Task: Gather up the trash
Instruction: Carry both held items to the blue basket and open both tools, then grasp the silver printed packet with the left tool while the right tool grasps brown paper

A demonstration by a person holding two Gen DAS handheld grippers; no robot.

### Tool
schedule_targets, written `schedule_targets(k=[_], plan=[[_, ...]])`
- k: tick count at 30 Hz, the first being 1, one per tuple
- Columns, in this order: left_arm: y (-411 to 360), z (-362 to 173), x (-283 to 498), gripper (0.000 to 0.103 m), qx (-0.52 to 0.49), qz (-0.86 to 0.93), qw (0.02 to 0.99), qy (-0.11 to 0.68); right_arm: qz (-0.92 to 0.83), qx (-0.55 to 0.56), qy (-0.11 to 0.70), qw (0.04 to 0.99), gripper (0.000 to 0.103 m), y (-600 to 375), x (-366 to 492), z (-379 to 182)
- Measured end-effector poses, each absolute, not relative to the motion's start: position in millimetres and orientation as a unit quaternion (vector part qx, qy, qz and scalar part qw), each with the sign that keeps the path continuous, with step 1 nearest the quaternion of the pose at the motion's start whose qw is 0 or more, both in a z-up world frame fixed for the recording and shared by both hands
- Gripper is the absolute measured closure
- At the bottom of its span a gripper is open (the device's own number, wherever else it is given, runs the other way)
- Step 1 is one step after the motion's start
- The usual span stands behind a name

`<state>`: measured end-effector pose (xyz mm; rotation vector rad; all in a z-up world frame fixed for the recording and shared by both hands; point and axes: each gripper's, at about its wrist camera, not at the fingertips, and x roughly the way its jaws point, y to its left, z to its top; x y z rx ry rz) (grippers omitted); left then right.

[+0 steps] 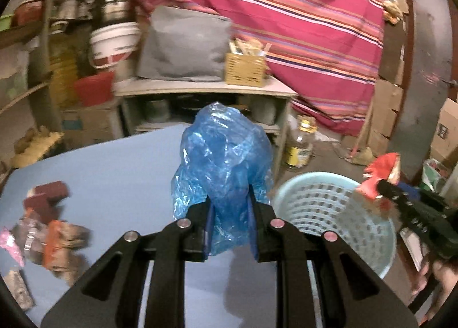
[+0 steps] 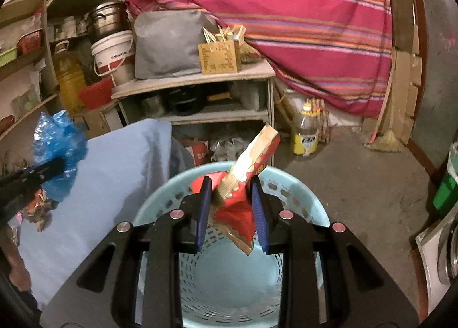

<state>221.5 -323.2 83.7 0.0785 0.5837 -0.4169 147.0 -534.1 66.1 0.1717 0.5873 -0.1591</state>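
My left gripper is shut on a crumpled blue plastic bag and holds it above the blue table, near its right edge. It also shows in the right wrist view. My right gripper is shut on a red and gold wrapper, held directly over the light blue perforated basket. In the left wrist view the basket stands on the floor right of the table, with the wrapper above its right rim. Several more wrappers lie on the table's left side.
A white shelf unit with a grey bag and a woven box stands behind the table. An oil bottle and a broom are on the concrete floor. A striped red cloth hangs behind. Cluttered shelves are at the left.
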Motion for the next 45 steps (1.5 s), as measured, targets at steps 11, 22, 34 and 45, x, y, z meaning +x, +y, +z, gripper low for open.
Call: schedule_targets(k=[11,22,34,45], plan=[[-400.4,53.1,223.4,0.083,0.054,-0.238,0.917,0.315,-0.095,0.071,0.320,0.940,0.075,-567.2,151.3,50.8],[-435.2,22.0,233.9,0.082,0.101,-0.239,0.907,0.331,-0.103,0.080,0.358,0.924,0.075,-572.9,166.9,29.5],[-413.7,32.8,239.4,0.038,0.092,-0.219,0.914,0.327,-0.113,0.065,0.362,0.923,0.073,-567.1,170.1,30.5],[-373.5,40.7,246.7,0.028,0.076,-0.196,0.921,0.327,-0.131,0.054,0.363,0.921,0.029,-556.1,173.2,29.5]])
